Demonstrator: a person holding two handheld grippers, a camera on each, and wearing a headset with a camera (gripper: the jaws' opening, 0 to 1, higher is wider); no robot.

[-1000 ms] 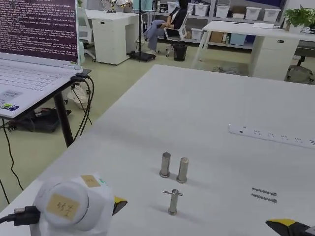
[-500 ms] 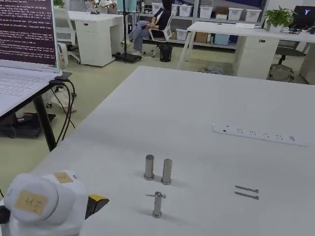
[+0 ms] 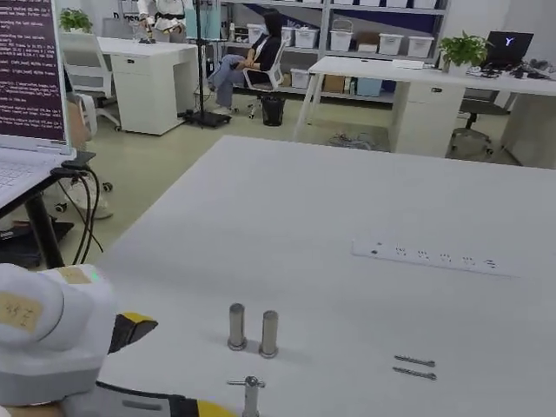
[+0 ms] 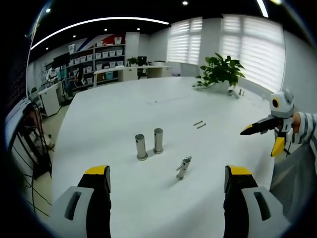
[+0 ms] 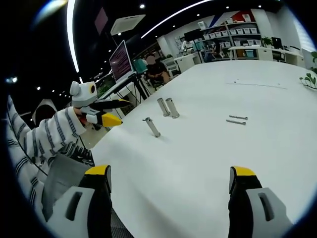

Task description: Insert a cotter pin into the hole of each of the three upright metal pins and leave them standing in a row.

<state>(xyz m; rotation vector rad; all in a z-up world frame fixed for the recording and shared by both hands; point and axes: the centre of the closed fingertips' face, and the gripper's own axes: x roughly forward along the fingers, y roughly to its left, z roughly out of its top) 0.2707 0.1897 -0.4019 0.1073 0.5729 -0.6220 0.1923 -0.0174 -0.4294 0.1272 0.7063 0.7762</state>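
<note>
**Workbench, items as they stand**

- Table (image 3: 304, 208): white and broad.
- Bare metal pins, two: left pin (image 3: 236, 327) and right pin (image 3: 269, 334), upright, just beside each other near the table's near edge.
- Third metal pin (image 3: 251, 398): upright, nearer than the pair and apart from it. An inserted cotter pin (image 3: 236, 382) sits crosswise through its top, sticking out to the left.
- Loose cotter pins (image 3: 413, 367), two: lying flat and parallel, close together, well to the right of the metal pins.
- Power strip (image 3: 434, 258): white, lying flat, farther back on the right.
- Laptop (image 3: 30, 95): on a stand off the table's left side, screen lit.
- Left gripper (image 4: 167, 173): jaws spread wide, at the near left, short of the metal pins.
- Right gripper (image 5: 170, 172): jaws spread wide, held at the near right; the left gripper view shows it raised above the table edge.
</note>
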